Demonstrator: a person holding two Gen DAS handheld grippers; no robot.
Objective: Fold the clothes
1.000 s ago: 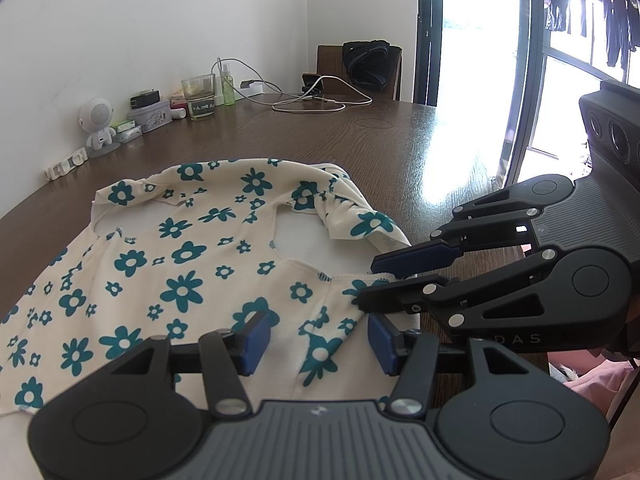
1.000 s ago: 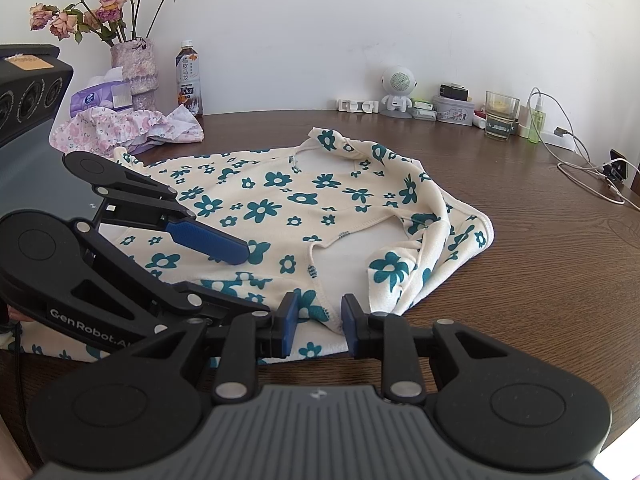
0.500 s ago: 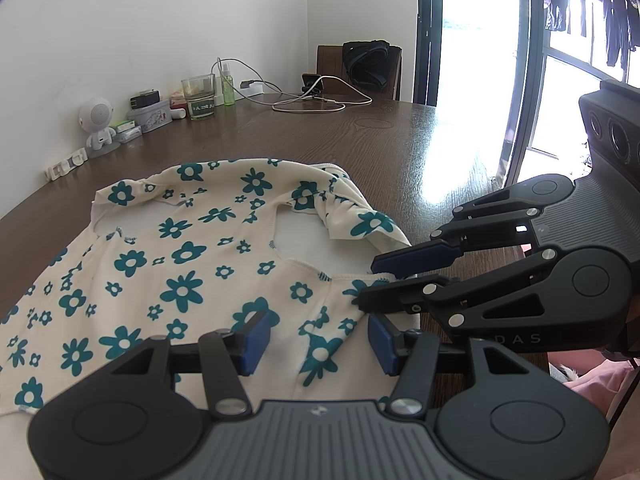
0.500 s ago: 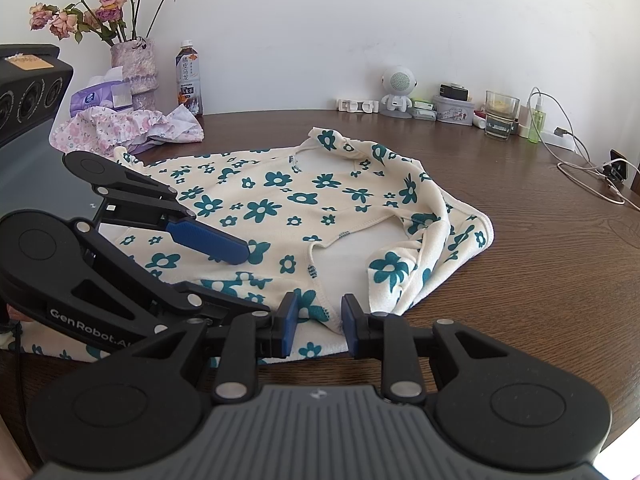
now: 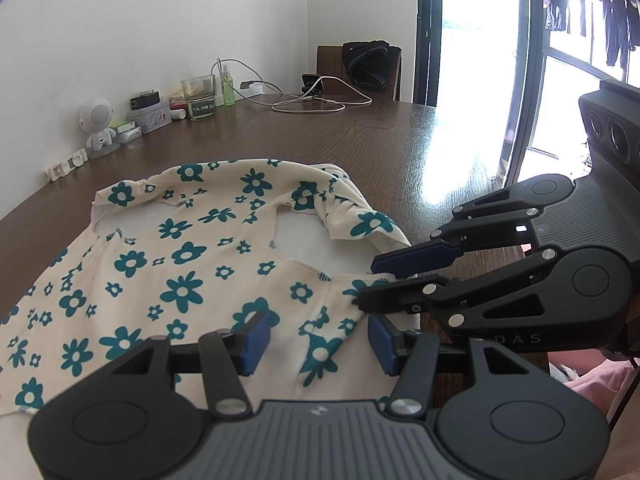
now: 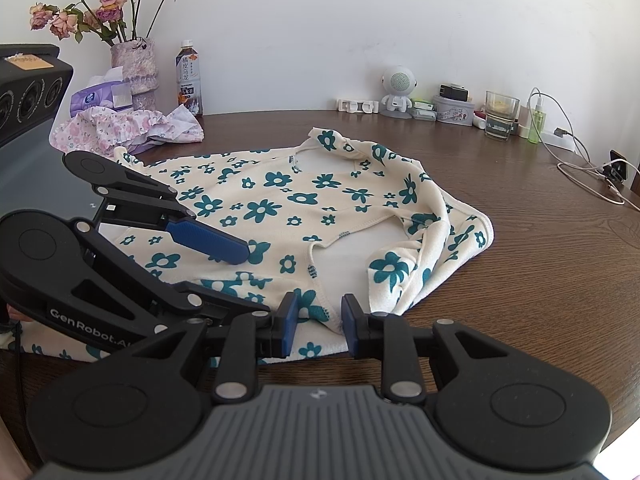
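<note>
- Dark wooden desk (image 6: 520, 264) stands against a white wall, carrying a floral shirt (image 6: 288, 204) spread flat at its near edge.
- Vase (image 6: 134, 68) of dried roses stands far left of the shirt.
- Left gripper (image 5: 314, 338) hangs wide apart over the shirt's near hem.
- Right gripper (image 6: 316, 326) sits narrower, fabric between its jaws, not pinched.
- Glass (image 6: 500, 116) stands far right of the shirt.
</note>
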